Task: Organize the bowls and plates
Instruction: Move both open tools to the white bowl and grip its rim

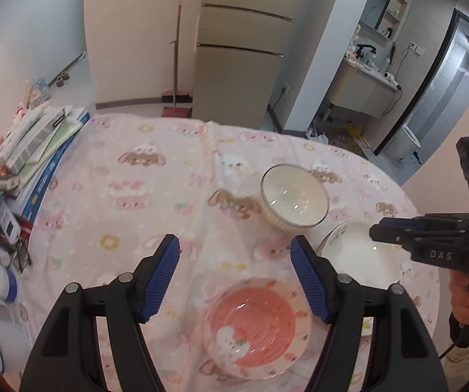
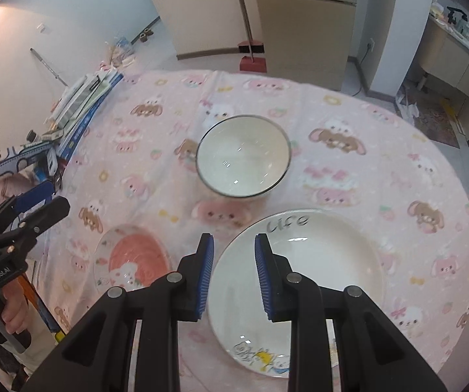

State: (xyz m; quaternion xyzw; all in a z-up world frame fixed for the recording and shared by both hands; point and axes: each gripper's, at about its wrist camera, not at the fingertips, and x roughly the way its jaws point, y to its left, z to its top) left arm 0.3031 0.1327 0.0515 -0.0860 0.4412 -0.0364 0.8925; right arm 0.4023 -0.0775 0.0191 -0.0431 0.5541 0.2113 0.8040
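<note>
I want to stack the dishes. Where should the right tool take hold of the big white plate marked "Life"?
Grip the white plate by its near-left rim, which the open right tool already straddles. The plate lies flat, so only its thin raised rim fits between the fingers.

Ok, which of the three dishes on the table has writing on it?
The large white plate under the right gripper: its rim reads "Life". The white bowl behind it is plain inside, and the small pink dish shows only a cartoon bunny.
</note>
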